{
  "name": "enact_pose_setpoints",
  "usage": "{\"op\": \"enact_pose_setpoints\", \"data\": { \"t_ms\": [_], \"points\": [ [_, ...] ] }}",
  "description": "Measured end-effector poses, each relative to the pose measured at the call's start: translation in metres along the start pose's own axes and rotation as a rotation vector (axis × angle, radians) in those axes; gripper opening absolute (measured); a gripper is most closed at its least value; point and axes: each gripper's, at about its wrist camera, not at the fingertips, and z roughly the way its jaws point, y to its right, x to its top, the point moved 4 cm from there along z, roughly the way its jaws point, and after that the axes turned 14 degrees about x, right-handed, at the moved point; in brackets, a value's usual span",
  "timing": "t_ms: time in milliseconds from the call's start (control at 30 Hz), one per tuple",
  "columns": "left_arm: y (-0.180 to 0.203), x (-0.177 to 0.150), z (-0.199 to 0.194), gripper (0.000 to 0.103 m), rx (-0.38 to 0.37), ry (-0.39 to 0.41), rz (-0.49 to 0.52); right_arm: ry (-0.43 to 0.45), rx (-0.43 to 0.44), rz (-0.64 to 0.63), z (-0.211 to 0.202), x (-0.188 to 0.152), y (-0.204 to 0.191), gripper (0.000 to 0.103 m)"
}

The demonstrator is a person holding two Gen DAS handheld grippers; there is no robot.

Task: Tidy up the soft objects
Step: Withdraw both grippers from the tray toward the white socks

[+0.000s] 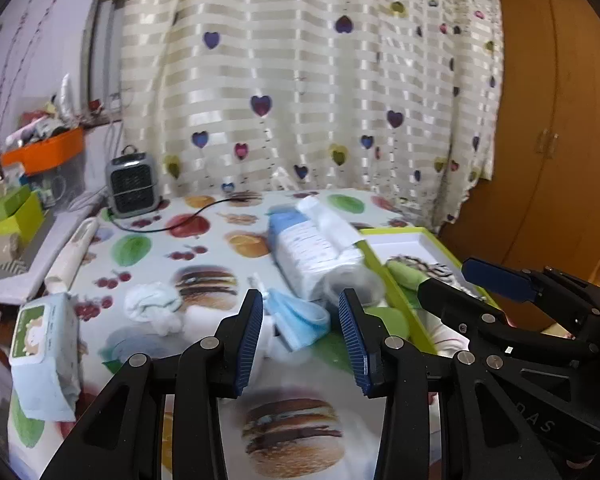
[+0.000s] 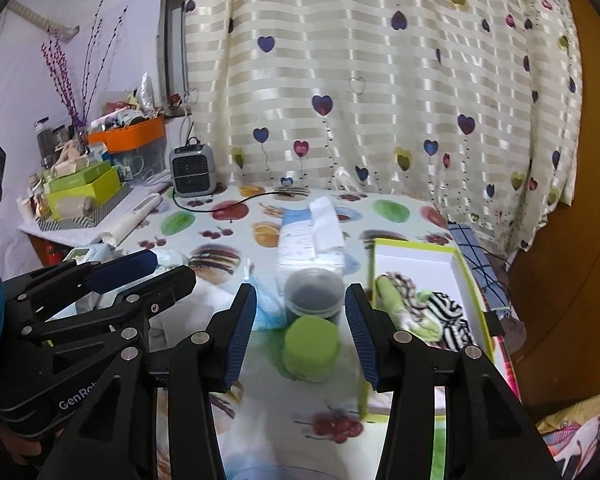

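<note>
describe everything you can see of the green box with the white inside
The green box is a shallow open tray with lime-green walls and a white lining, seemingly cardboard. It lies flat on the fruit-print tablecloth at the table's right side, just right of the right gripper. Its far half is bare; the near half holds crumpled soft cloths, green and black-and-white striped. No gripper touches it.

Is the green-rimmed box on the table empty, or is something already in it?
Not empty. The green-rimmed box holds a striped cloth and a green cloth at its near end; the far end shows bare white bottom.
</note>
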Motion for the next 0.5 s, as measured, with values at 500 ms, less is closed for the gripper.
{"op": "enact_pose_setpoints", "data": {
  "t_ms": [500],
  "points": [
    [-0.024, -0.004, 0.055, 0.038, 0.179, -0.103, 0.001, -0.118, 0.017, 0.002, 0.068, 0.002, -0.002, 0.047]
  ]
}}
